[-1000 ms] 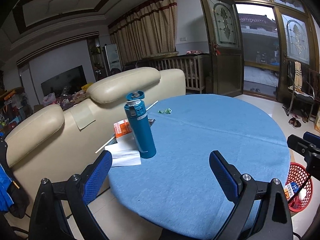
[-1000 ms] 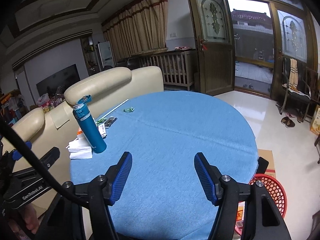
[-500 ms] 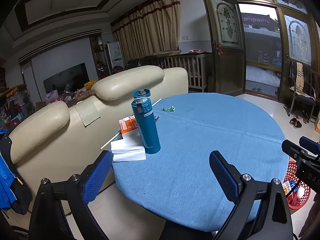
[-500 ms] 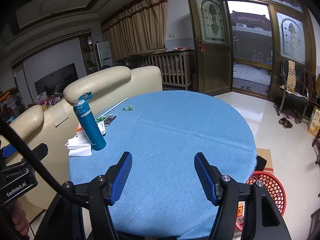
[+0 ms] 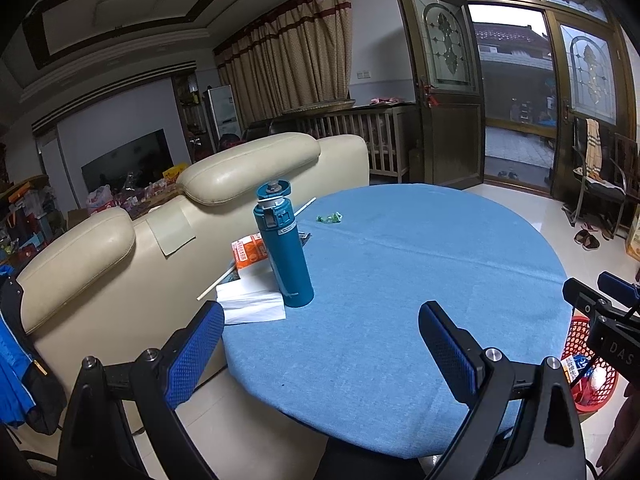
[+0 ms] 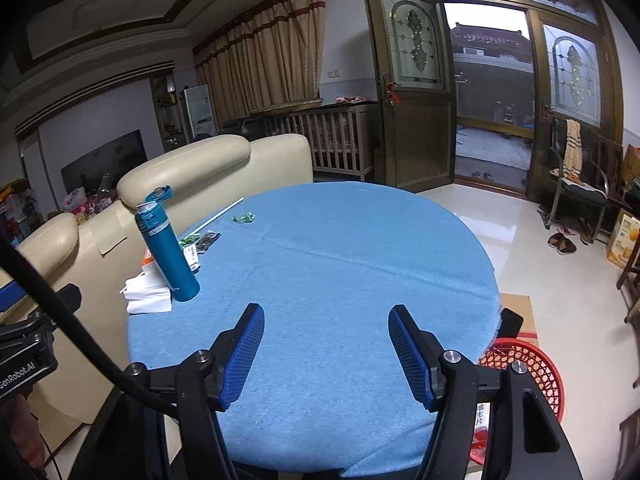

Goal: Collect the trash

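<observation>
1. Left claw (image 5: pixel 320 344): jaws wide apart, holding nothing; since a second ago I see more floor under the counter (image 5: pixel 400 320) edge, so I've backed off slightly.
2. Trash: green wrapper (image 5: pixel 329 218) lies far across, beyond the blue bottle (image 5: pixel 286 252); untouched.
3. Right claw (image 6: pixel 326 354): half open, empty, unchanged. Red basket (image 6: pixel 532 364) beside the counter.

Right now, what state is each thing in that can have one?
Teal flask: upright, flip lid open.
Green wrapper: crumpled, on the tablecloth.
Red basket: on the floor, holding some trash.
Glass door: swung open.
Left gripper: open, empty.
Right gripper: open, empty.
</observation>
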